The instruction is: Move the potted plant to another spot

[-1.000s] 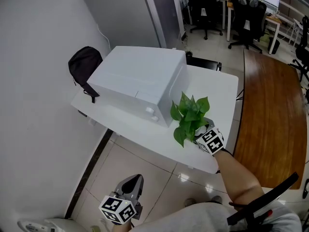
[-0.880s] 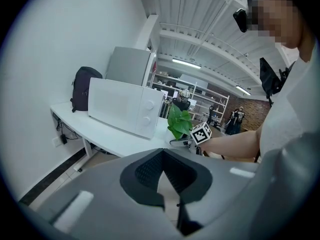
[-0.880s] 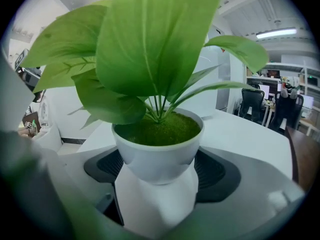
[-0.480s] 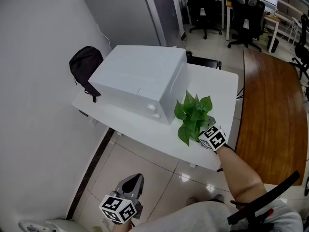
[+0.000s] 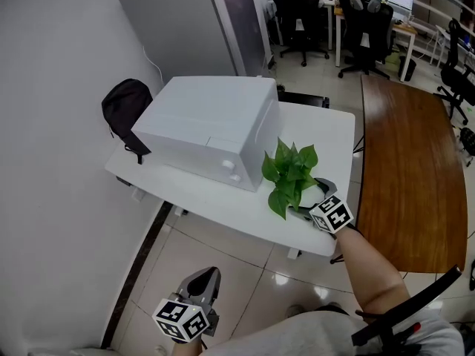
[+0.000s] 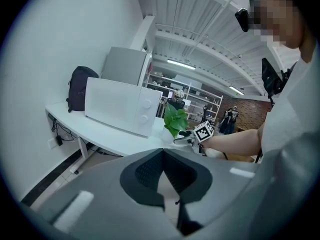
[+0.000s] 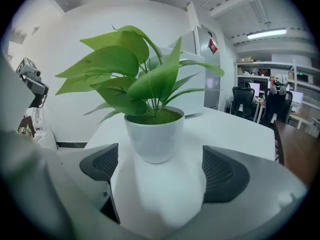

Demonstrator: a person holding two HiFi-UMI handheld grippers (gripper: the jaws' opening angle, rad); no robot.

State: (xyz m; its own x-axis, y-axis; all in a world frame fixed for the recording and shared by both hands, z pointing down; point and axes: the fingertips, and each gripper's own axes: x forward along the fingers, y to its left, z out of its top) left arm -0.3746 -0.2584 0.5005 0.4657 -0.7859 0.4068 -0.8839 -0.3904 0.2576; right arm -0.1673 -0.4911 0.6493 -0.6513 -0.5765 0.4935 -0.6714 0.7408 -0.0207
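The potted plant, green leaves in a white pot, stands on the white table near its front right corner, next to the microwave. My right gripper is just in front of it; its jaws have just been opening and stand wide open, with the pot a little beyond the pads and untouched. My left gripper hangs low over the floor tiles, well short of the table, shut and empty. In the left gripper view the plant shows far ahead.
A black backpack leans at the table's far left end. A long wooden table runs along the right, and a grey cabinet stands behind. Office chairs and desks fill the back.
The right gripper has drawn back a little from the plant toward the table's front edge, and its jaws stand wider. The plant stays where it stood. The left gripper has not moved.
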